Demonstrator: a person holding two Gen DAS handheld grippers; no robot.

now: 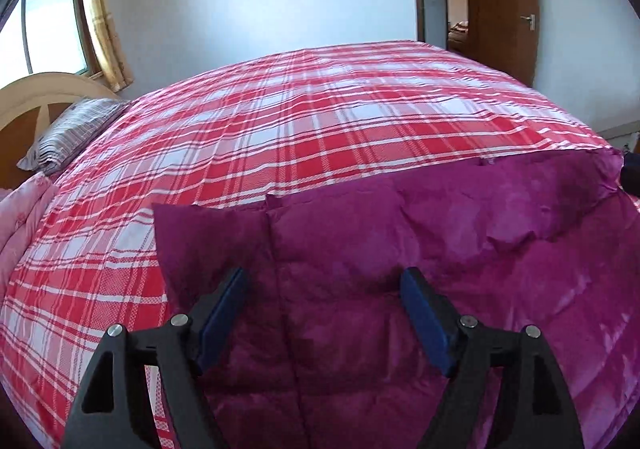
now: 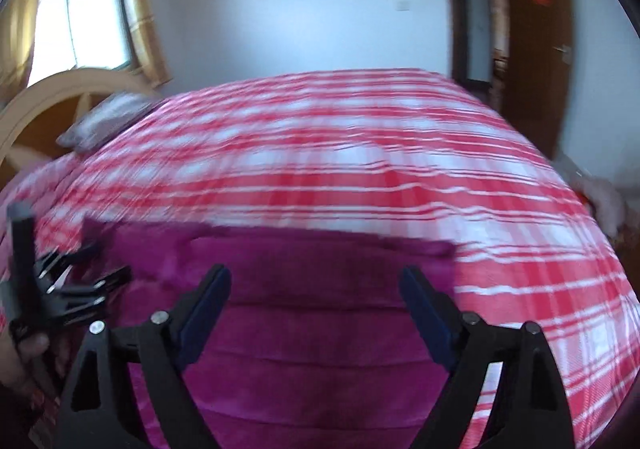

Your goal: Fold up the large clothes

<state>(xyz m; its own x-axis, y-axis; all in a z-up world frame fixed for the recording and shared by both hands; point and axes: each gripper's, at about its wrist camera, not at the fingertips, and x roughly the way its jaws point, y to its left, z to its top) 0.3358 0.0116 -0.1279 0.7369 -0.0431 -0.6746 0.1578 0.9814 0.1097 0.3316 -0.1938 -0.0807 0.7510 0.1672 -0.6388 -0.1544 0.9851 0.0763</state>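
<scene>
A large magenta quilted garment point(image 1: 420, 249) lies spread on the near part of a bed with a red and white plaid cover point(image 1: 300, 121). My left gripper point(image 1: 324, 277) is open and empty, hovering over the garment's left part near a seam. In the right wrist view, which is blurred, the garment point(image 2: 312, 329) lies below my right gripper point(image 2: 316, 277), which is open and empty. The left gripper point(image 2: 72, 289) shows at the left edge there, over the garment's left side.
A striped pillow point(image 1: 72, 133) and a wooden headboard point(image 1: 32, 97) are at the far left. A pink quilt point(image 1: 20, 217) lies at the bed's left edge. A window with curtains point(image 1: 52, 21) is behind. A brown door point(image 1: 504, 1) stands at the far right.
</scene>
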